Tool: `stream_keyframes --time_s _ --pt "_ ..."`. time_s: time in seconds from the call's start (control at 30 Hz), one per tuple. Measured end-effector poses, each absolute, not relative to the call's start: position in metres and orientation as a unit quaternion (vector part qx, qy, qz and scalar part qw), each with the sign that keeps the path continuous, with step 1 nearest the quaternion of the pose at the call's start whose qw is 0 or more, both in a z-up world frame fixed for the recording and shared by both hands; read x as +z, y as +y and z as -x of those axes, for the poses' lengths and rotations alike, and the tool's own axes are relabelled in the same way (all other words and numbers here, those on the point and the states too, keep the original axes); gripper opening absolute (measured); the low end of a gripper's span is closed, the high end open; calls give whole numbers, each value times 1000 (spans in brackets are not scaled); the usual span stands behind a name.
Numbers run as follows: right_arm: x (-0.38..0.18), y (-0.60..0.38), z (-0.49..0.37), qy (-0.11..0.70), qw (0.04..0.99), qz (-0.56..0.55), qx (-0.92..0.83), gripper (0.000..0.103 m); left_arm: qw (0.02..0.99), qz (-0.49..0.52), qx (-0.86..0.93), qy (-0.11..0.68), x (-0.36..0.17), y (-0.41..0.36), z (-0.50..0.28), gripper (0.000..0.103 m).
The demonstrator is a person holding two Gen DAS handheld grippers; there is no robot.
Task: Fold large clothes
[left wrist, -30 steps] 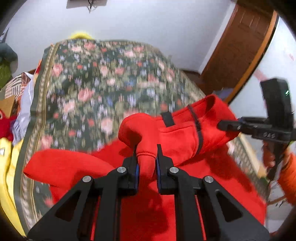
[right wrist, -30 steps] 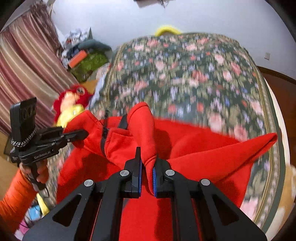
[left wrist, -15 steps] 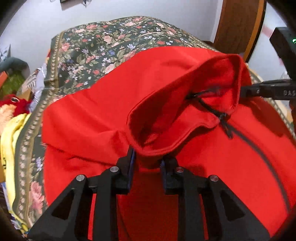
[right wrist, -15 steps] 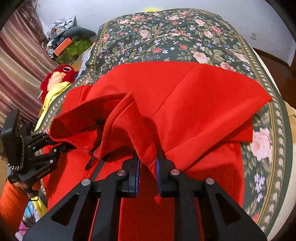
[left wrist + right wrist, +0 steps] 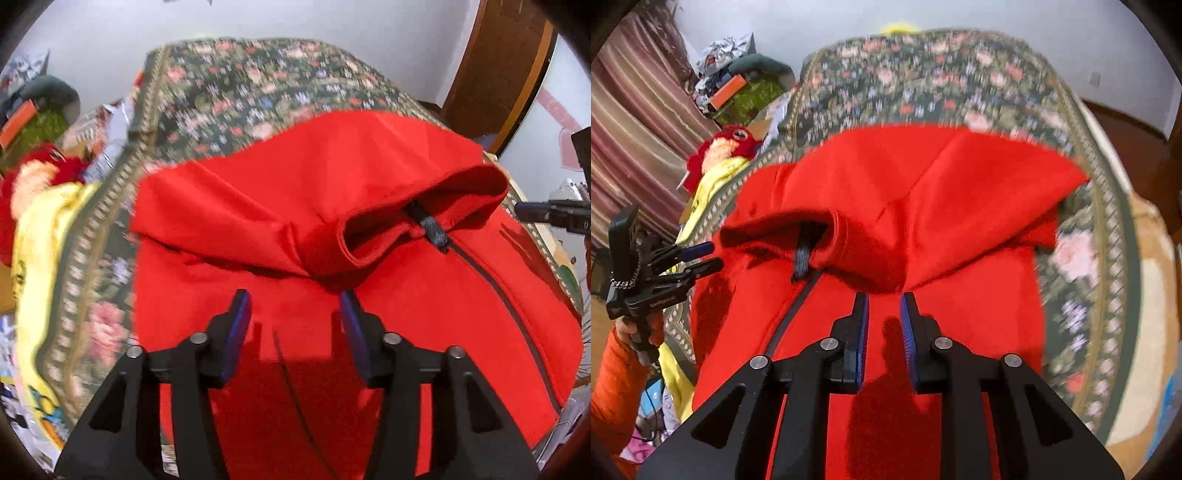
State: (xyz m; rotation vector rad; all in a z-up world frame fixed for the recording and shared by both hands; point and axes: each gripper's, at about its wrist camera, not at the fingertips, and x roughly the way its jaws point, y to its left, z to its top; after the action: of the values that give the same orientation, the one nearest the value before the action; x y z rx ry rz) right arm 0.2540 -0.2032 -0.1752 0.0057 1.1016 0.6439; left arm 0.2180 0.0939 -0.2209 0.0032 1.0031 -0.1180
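Observation:
A red zip-up fleece jacket (image 5: 369, 288) lies folded on the floral bed cover (image 5: 258, 81). Its collar (image 5: 424, 218) with a dark zipper pull rests on top of the folded body. My left gripper (image 5: 295, 310) is open and empty just above the jacket, close to the collar fold. In the right wrist view the jacket (image 5: 942, 206) fills the middle. My right gripper (image 5: 884, 314) is open and empty over it, near the collar (image 5: 812, 240). The left gripper also shows in the right wrist view (image 5: 705, 256), open beside the jacket's left edge.
A yellow cloth (image 5: 40, 251) and a red plush toy (image 5: 727, 144) lie off the bed's left edge. Clutter and a striped curtain (image 5: 635, 122) stand at the far left. A wooden door (image 5: 506, 66) is at the right. The right gripper's tip (image 5: 546, 214) shows at the right.
Both grippers have let go of the red jacket and opened. The collar part that they held up and carried over now rests on the jacket's body. Both grippers have drawn back a little.

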Motion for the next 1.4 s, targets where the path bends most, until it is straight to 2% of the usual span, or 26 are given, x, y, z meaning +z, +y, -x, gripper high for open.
stream_keyframes --time_s 0.1,0.27,0.5,0.73,0.77,0.83,0.87,0.93,1.0,1.2,1.4 --pt "-157 -207 -266 495 818 -24 291 22 883 0 -40 467 -201 102 -226 55" --pt "-140 -192 -292 471 836 -35 281 40 895 53 -28 442 -178 120 -263 58" --pt "-173 -165 -315 509 809 -41 291 41 878 102 -58 465 -197 103 -311 59" --pt "-216 -157 -294 562 774 -3 292 41 841 64 -89 530 -248 71 -300 60" --pt "-218 -160 -288 561 775 4 291 42 841 57 -86 531 -251 70 -295 61" --pt "-215 -165 -280 554 779 9 294 43 844 44 -70 531 -258 70 -282 72" --pt "-214 -167 -278 552 780 10 294 45 846 48 -65 527 -259 72 -276 74" --pt "-212 -172 -272 554 784 12 281 55 849 68 -49 521 -260 81 -264 85" --pt "-212 -175 -267 553 786 11 274 58 847 92 -39 523 -262 90 -255 89" --pt "-209 -183 -253 562 786 15 256 59 841 131 -21 525 -260 114 -228 89" --pt "-203 -199 -236 562 792 6 240 59 843 115 14 526 -250 129 -199 89"
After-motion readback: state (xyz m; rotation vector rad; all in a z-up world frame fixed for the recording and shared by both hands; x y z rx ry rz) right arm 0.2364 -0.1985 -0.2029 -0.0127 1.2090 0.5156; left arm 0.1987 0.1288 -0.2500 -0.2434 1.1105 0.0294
